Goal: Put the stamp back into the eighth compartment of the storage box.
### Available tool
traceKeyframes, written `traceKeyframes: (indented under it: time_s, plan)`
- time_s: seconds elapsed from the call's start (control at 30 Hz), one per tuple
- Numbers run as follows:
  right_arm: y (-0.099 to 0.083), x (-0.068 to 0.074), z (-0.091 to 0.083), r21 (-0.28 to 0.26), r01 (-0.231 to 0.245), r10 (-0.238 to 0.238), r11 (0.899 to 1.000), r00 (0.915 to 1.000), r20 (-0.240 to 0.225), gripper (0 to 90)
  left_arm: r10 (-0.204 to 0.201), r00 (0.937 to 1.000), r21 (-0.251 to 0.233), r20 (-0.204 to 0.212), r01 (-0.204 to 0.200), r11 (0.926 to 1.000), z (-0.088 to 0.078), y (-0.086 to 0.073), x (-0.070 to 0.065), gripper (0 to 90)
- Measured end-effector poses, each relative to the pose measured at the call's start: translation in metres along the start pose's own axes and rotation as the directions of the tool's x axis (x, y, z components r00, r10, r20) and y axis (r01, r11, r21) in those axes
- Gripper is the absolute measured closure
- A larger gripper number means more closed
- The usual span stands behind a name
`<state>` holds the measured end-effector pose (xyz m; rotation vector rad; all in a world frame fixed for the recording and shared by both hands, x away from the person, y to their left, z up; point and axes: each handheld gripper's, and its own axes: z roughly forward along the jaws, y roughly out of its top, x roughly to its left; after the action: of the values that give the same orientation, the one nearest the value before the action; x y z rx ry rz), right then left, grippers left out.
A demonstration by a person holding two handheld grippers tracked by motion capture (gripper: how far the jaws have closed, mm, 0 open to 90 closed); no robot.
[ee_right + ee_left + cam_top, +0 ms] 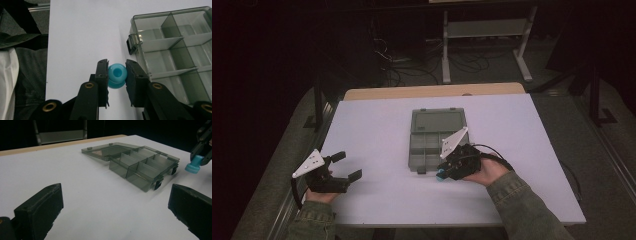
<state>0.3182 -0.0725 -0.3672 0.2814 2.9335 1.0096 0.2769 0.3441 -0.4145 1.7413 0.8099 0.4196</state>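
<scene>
A small blue spool-shaped piece (117,75) is clamped between the pads of my right gripper (117,75), just off the white table. From above, my right gripper (443,173) hovers at the front right corner of a clear grey compartment box (432,145) whose lid lies open behind it. In the left gripper view the blue piece (193,166) hangs at the right, next to the box (140,167). My left gripper (348,166) rests at the table's left front, open, nothing between its fingers (40,207).
The white table (377,125) has free room left of the box. The box's compartments (175,50) look empty, with black latches (132,45) on its front edge. A metal stand (484,40) and cables lie on the floor beyond the table.
</scene>
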Motion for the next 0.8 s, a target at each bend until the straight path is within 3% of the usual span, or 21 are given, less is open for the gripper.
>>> traceKeyframes:
  time_s: [0.8]
  plan:
    - [-0.006, -0.024, -0.012, -0.001, -0.044, 0.044, 0.999, 0.9979, 0.048, 71.2, -0.002, 1.0, -0.002, -0.001, 0.002, 1.0, 0.001, 0.0, 0.0, 0.0]
